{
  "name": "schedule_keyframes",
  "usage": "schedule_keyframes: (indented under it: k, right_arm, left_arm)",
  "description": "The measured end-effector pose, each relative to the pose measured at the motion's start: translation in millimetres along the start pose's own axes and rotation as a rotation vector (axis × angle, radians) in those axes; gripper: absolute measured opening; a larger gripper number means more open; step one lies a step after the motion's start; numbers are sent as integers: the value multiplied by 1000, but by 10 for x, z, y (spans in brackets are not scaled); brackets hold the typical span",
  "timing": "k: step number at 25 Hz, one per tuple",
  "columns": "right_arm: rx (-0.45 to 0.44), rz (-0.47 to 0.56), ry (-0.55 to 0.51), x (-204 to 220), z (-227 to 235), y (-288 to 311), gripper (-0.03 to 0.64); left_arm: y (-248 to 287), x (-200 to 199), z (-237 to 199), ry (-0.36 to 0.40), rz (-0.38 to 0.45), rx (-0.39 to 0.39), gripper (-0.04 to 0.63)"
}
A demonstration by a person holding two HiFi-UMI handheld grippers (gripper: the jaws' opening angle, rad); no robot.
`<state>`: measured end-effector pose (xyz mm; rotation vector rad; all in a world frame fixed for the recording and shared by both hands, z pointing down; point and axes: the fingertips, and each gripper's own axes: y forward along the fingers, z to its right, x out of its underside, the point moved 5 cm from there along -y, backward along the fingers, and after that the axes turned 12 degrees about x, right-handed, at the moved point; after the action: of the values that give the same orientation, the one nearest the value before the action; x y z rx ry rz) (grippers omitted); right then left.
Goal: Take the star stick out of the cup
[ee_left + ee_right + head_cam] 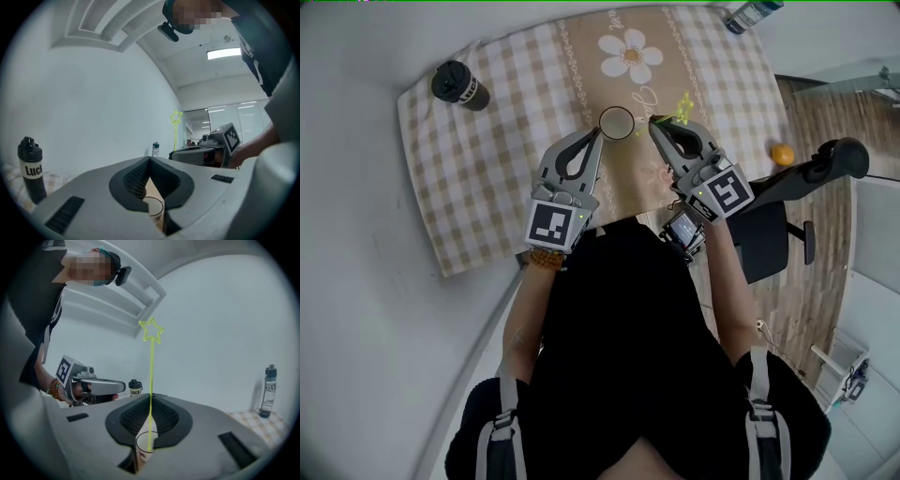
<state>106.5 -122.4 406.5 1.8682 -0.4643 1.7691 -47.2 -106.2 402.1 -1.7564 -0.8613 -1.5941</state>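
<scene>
A paper cup (617, 122) stands upright on the checked tablecloth (506, 141), between my two grippers. My right gripper (653, 123) sits just right of the cup, shut on the thin yellow-green star stick (151, 376). The stick rises upright through the jaws, with its star (151, 330) on top. Its lower end shows over the cup's mouth (144, 446); I cannot tell whether it is still inside. My left gripper (599, 132) is shut, its tips at the cup's left rim and nothing visible between them. The cup (154, 208) shows below its jaws.
A black bottle (459, 84) stands at the table's far left and a blue-capped bottle (753, 13) at the far right corner. An orange (782, 155) lies off the table's right edge near a black chair (778, 234). The person's body fills the near side.
</scene>
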Motion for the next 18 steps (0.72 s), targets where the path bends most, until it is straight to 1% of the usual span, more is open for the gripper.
schedule_keyframes:
  k: [6, 8, 13, 18]
  right_arm:
    - [33, 17, -13, -57, -74, -80, 14]
    - [60, 30, -17, -75, -80, -90, 14]
    - [125, 69, -23, -146, -116, -112, 14]
    - [187, 73, -13, -133, -144, -75, 14]
  left_arm:
    - [8, -139, 35, 26, 43, -3, 12]
    - [-1, -177, 30, 40, 55, -18, 12]
    - [-35, -222, -4, 66, 77, -86, 12]
    - [-42, -201, -14, 73, 75, -108, 12]
